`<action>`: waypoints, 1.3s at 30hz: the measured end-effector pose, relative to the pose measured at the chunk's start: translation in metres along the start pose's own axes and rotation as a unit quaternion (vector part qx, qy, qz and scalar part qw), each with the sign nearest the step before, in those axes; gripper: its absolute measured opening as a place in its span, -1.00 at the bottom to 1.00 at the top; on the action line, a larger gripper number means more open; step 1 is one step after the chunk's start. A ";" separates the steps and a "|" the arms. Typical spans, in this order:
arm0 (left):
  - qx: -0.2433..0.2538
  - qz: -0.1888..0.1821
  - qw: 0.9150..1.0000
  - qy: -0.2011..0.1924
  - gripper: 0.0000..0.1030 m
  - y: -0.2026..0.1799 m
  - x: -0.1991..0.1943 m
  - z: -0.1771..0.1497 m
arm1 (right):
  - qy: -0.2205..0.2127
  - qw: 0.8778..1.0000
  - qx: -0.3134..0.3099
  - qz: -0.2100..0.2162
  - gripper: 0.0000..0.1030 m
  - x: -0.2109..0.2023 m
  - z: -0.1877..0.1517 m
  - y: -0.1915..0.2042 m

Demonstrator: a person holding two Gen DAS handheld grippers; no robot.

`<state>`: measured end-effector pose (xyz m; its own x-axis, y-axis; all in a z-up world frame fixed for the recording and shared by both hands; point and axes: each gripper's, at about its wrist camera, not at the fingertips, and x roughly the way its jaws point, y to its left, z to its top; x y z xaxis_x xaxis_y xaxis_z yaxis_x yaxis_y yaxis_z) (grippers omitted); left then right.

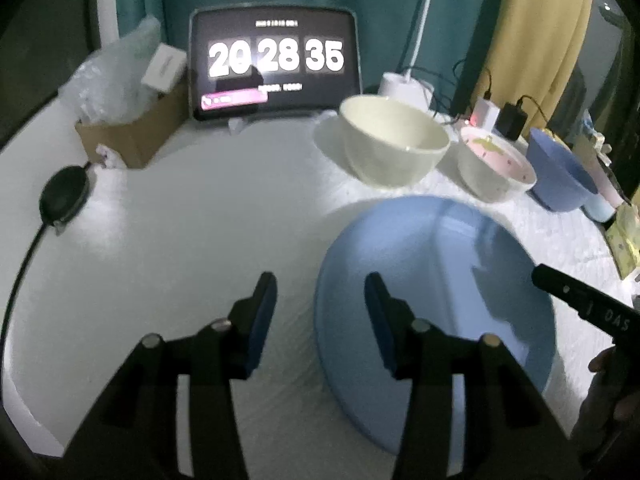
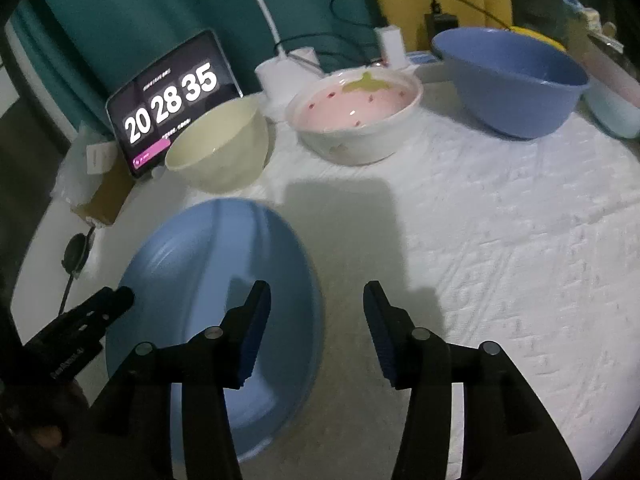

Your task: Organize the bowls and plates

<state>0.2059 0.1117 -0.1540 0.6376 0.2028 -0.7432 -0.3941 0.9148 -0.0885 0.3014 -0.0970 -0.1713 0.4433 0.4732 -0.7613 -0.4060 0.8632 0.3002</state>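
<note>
I'm at the pickup stage, I reckon: both claws are wide open w/ nothing held, and the light-blue plate (image 1: 436,300) lies flat on the tabletop (image 1: 192,216) between them. Left claw (image 1: 320,300) has its right-hand finger over the plate's near-left rim and its left-hand finger over bare tabletop, so the rim sits in the gap; I can't tell if anything is touching yet. Right claw (image 2: 316,308) mirrors that from the other side: its left-hand finger hangs over the plate's interior, right-hand finger over the white textured cloth (image 2: 500,240). Next move, as I judge it: pick one claw, drop it so the rim goes between the pads, pinch, then lift w/o tilting. A shallow rim is probably a thin bite, so slip is the risk. Ahead of both claws, further back, stand the bowls: a cream bowl (image 1: 394,144) sitting on a white plate (image 1: 326,140), a white bowl w/ pink strawberry-pattern interior (image 2: 356,116), and a darker blue bowl (image 2: 508,80) furthest to the right. All look empty; so does the light-blue plate. Stacking order isn't settled, but like w/ like seems the sensible target.
</note>
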 end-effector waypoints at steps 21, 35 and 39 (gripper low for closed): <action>0.050 -0.045 0.997 -0.047 0.09 -0.098 -0.033 0.016 | -0.079 0.996 0.014 -0.025 0.03 -0.072 0.010 -0.070; 0.092 -0.099 0.989 -0.065 0.09 -0.181 -0.035 0.029 | -0.118 0.992 0.007 -0.051 0.03 -0.102 0.029 -0.125; 0.082 -0.111 0.987 -0.080 0.09 -0.195 -0.034 0.041 | -0.127 0.990 -0.002 -0.055 0.03 -0.103 0.042 -0.135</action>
<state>0.2880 -0.0589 -0.0848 0.7981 0.0315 -0.6017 -0.1283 0.9846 -0.1187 0.3438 -0.2547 -0.1093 0.6716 0.4058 -0.6199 -0.3475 0.9115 0.2201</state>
